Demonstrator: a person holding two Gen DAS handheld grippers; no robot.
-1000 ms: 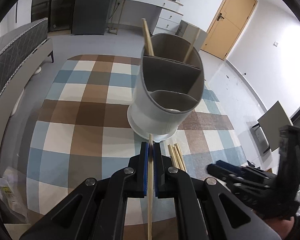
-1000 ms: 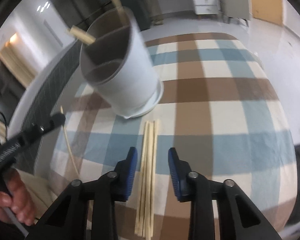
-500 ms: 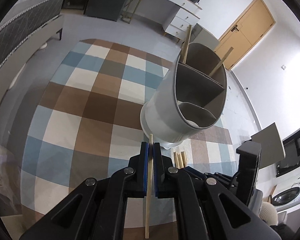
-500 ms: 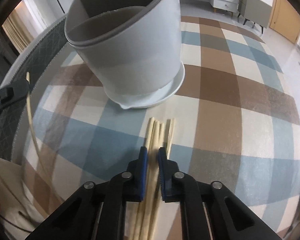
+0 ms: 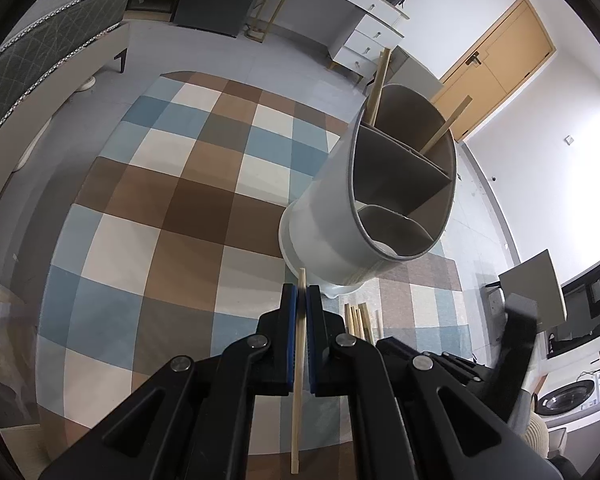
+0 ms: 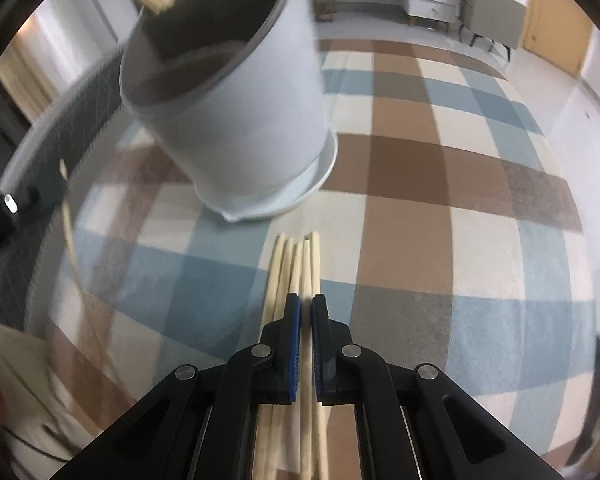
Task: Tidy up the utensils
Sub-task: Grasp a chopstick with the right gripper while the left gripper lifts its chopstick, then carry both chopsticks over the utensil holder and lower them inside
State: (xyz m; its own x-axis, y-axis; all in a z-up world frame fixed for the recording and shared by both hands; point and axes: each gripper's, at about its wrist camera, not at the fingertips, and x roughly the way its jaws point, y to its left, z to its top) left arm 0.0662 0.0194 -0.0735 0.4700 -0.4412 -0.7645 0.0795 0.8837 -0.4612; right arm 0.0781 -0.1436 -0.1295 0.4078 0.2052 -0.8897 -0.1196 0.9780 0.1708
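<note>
Your left claw point(image 5: 301, 298) is clamped on one chopstick point(image 5: 298, 380). Your right claw point(image 6: 306, 308) has just closed on a chopstick point(image 6: 307, 268) in the bundle point(image 6: 284, 276) lying on the checked surface point(image 6: 412, 216), just beside the divided holder point(image 6: 236, 104).

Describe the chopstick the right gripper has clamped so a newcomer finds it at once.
Find the white divided utensil holder on the checked rug. In front of its saucer lies a row of pale wooden chopsticks. Yours is second from the right, the only one pinched between the right gripper's blue pads.
</note>
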